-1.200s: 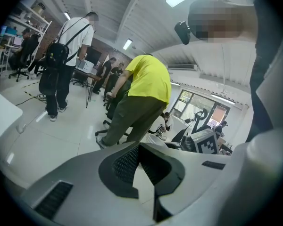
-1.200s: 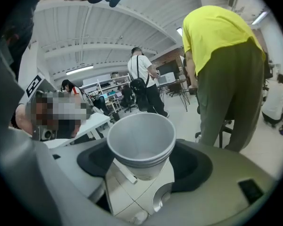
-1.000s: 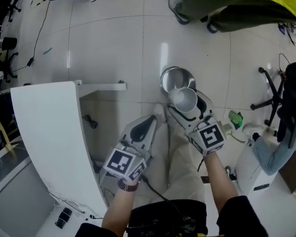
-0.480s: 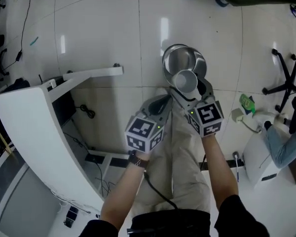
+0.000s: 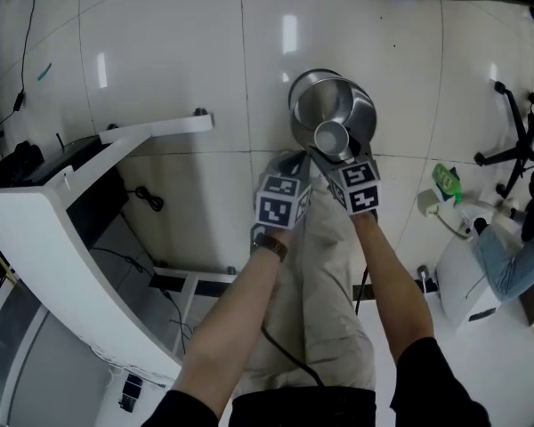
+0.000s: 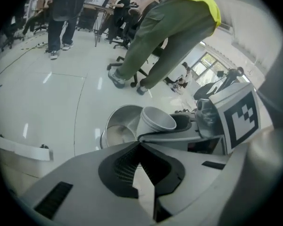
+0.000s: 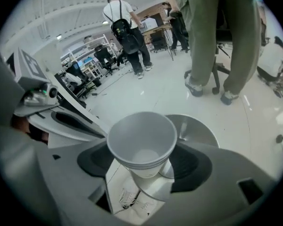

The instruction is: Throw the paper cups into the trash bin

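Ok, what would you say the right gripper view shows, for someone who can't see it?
The right gripper holds stacked paper cups between its jaws, with a shiny metal bin just beyond on a white floor. People stand behind.

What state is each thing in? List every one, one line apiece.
paper cups: nested stack, empty, mouth up, gripped and held over the bin, not yet dropped.
trash bin: standing on the floor, mouth open, no lid.
right hand-held gripper: jaws closed on the paper cups.
left hand-held gripper: jaws together, holding nothing, beside the right one.
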Motion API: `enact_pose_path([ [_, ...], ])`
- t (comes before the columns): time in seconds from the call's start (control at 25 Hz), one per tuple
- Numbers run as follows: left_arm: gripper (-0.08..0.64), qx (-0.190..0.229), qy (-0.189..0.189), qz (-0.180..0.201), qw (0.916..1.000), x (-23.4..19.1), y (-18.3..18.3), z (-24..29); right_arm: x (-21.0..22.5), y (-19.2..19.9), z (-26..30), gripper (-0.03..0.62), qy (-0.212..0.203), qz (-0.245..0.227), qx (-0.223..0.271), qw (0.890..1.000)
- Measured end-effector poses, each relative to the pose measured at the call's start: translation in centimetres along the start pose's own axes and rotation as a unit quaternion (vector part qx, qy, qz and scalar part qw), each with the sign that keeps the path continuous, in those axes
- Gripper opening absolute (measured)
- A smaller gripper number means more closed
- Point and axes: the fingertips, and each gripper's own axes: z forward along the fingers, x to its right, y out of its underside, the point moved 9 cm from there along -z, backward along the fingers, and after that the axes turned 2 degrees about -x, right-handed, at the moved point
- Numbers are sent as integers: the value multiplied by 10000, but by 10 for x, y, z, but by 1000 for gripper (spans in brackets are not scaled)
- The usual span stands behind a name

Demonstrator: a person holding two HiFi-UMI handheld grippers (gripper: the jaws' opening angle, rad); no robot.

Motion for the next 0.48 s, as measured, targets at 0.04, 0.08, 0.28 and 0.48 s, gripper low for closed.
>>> enact_pose_path([
  [0.04, -11, -138, -107, 15, 9998, -3, 1, 7, 2, 7, 7, 365, 56, 151, -41, 9999],
  [0.08, -11, -249, -180, 26, 9995, -5, 1, 13, 5, 13, 13, 365, 118, 314, -73, 9994],
  [0.28, -11, -570, -303, 30, 9979, -15, 6, 42, 18, 40, 48, 365, 102, 826, -551, 9950],
  [0.48, -9, -814, 96, 868, 9928, -17, 14, 56, 33, 62, 93, 367, -337, 507, -1350, 9890],
])
